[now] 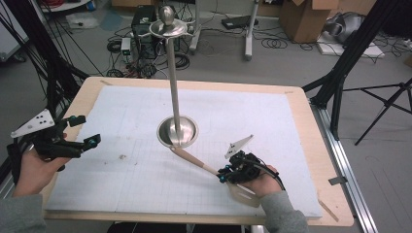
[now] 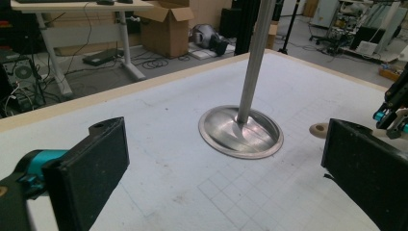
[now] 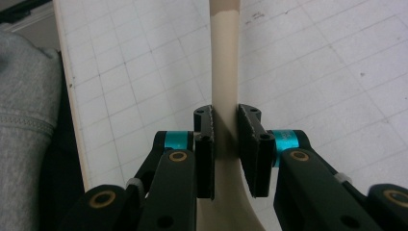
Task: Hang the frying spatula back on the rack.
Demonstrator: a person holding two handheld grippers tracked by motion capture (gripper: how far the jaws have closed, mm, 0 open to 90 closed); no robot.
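Note:
A beige spatula [image 1: 194,160] lies slanted over the white mat, its handle tip reaching the base of a metal stand [image 1: 178,132]. My right gripper [image 1: 224,174] is shut on the spatula's handle, and the flat blade sticks out under the hand toward the table's front edge. In the right gripper view the pads [image 3: 251,139] press both sides of the spatula handle [image 3: 224,86], with the right gripper [image 3: 226,139] centred on it. My left gripper [image 1: 86,129] hovers open at the table's left edge, holding nothing. The left gripper view has the left gripper [image 2: 226,178] open wide toward the stand's dish [image 2: 240,132].
The stand's thin pole [image 1: 173,73] rises from the dish to a top ring with a ball [image 1: 167,22]. A white gridded mat [image 1: 121,194] covers the wooden table [image 1: 330,213]. Cables, boxes and tripod legs lie on the floor beyond.

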